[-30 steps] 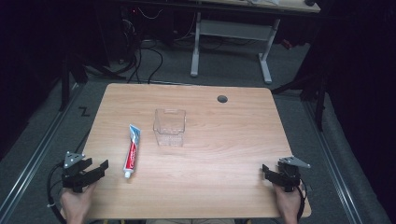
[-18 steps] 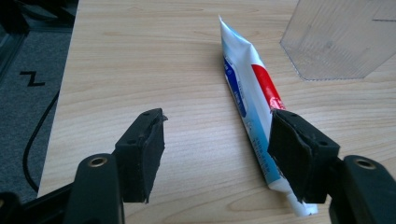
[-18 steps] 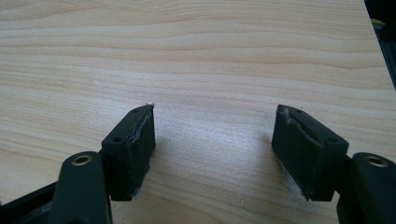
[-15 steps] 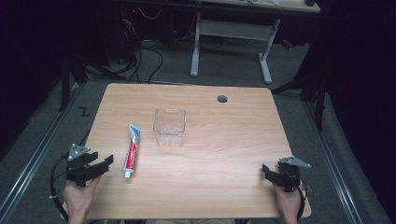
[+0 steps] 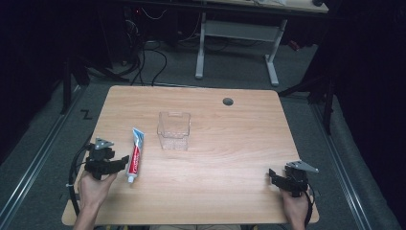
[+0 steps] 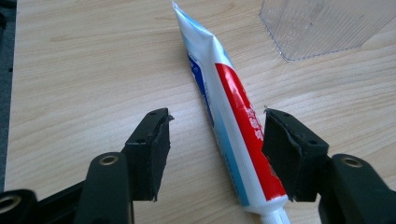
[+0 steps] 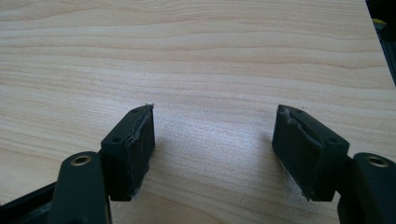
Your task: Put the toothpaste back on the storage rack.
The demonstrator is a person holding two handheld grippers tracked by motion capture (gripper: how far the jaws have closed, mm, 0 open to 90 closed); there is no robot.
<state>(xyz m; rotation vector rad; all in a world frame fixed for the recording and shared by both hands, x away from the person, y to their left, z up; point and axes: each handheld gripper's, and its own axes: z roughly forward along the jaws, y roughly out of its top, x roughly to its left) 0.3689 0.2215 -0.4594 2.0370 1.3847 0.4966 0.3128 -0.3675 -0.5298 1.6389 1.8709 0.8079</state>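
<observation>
Toothpaste in a white, red and blue plastic tube (image 6: 233,126) lies flat on the light wooden table (image 5: 230,163), cap toward the person, just left of a clear ribbed plastic box (image 5: 174,130). Around its cap end the left gripper (image 6: 215,149) has just been closing; the right pad seems to touch the tube, the left stands apart. The right gripper (image 7: 212,149) hovers at the table's near right corner, jaws spread over bare wood.
</observation>
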